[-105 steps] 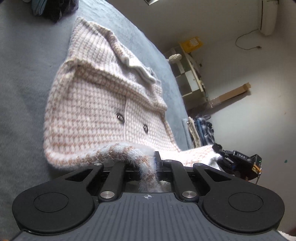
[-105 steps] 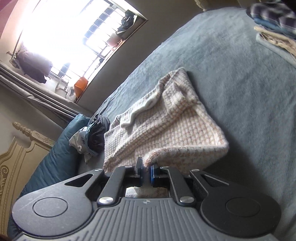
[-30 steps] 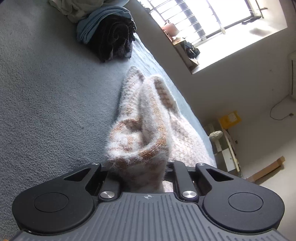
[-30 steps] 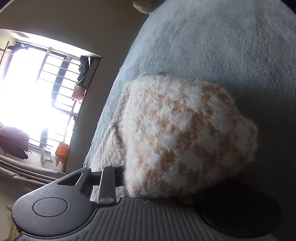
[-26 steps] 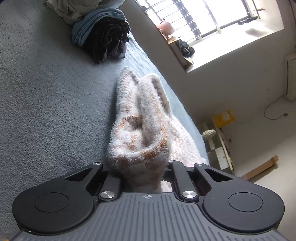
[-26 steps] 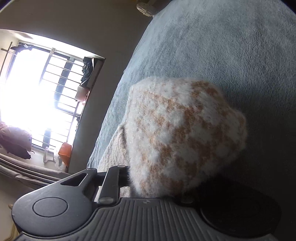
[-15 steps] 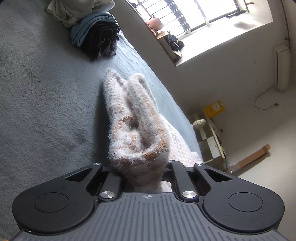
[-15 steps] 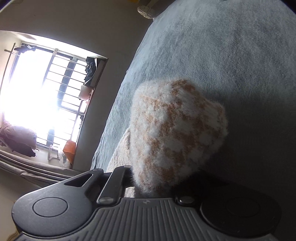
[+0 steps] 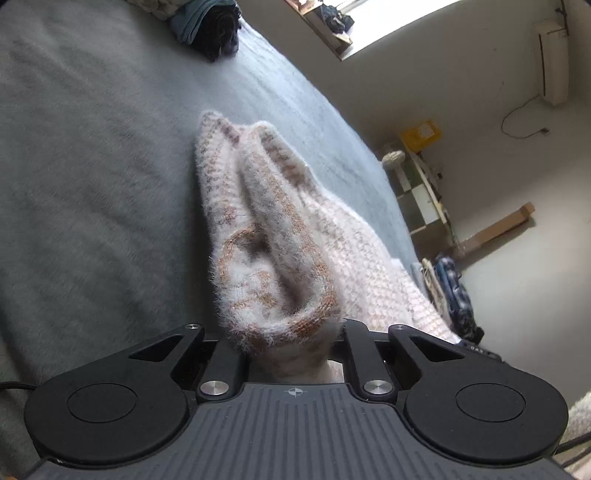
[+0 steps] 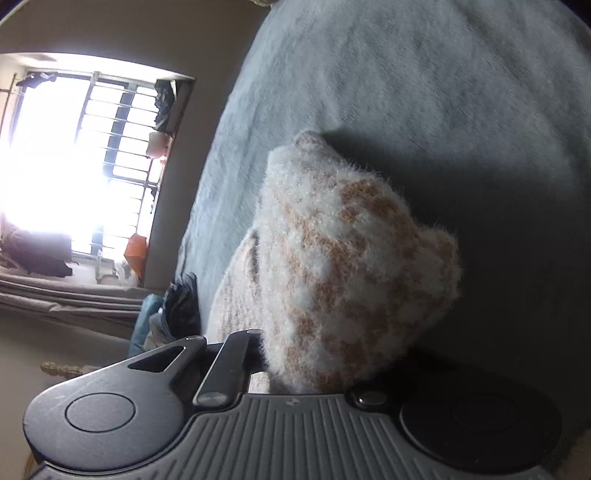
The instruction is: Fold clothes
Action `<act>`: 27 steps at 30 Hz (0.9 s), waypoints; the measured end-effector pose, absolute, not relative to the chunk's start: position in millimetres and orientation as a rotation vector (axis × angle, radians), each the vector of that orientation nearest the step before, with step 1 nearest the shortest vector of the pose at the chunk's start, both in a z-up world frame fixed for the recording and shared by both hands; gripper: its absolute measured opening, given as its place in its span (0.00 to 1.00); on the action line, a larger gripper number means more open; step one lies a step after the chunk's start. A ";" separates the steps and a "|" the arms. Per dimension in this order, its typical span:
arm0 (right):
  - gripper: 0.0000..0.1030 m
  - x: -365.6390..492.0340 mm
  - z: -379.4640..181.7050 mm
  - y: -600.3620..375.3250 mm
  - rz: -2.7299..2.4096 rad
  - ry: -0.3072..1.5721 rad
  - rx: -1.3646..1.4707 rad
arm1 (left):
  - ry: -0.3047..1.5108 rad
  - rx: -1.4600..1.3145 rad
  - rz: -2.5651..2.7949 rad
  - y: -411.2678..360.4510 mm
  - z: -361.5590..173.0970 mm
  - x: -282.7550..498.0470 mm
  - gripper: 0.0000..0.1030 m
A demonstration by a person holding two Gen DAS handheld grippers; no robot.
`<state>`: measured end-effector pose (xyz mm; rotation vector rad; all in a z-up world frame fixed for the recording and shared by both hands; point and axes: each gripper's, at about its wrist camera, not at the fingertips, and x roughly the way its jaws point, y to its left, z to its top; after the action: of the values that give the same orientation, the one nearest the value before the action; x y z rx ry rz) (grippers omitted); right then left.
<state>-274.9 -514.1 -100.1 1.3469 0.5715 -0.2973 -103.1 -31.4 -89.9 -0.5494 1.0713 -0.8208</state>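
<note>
A fuzzy cream and tan knitted sweater (image 9: 266,221) lies folded on the grey-blue bed (image 9: 92,166), with one bunched end lifted. My left gripper (image 9: 291,332) is shut on that thick fold, which hides the fingertips; its jaws are easing open with the knit still pressed between them. In the right wrist view the other bunched end of the sweater (image 10: 343,258) bulges up over my right gripper (image 10: 306,354), which is shut on it and covered on its right side. The bed (image 10: 424,74) stretches beyond, under the sweater's shadow.
A pile of dark and blue clothes (image 9: 210,26) sits far up the bed. A folded stack (image 9: 454,291) lies at the bed's right edge, near a shelf (image 9: 424,192) by the wall. The right wrist view shows a bright barred window (image 10: 74,166) and dark clothes (image 10: 181,306).
Both grippers have travelled across the bed carrying the sweater's ends. The dark clothes pile has slid up and away in the left view. The knit bunch now stands taller over the right gripper.
</note>
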 end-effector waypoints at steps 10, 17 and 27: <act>0.60 -299.3 -114.4 -520.0 -0.435 0.839 1.362 | 1.202 -0.379 -0.863 -15.7 -98.1 -99.7 0.36; 0.65 -340.8 -69.1 -536.0 -0.513 0.853 1.283 | 1.096 -0.331 -0.867 14.6 -55.8 -92.8 0.42; 0.65 -276.2 -13.9 -544.1 -0.363 0.756 0.905 | 0.933 -0.268 -0.845 -47.8 -57.2 -46.5 0.44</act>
<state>-276.2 -544.1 -13.9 0.9047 0.7562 -0.3628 -46.5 -47.8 -57.2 -0.2684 0.9331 -0.8453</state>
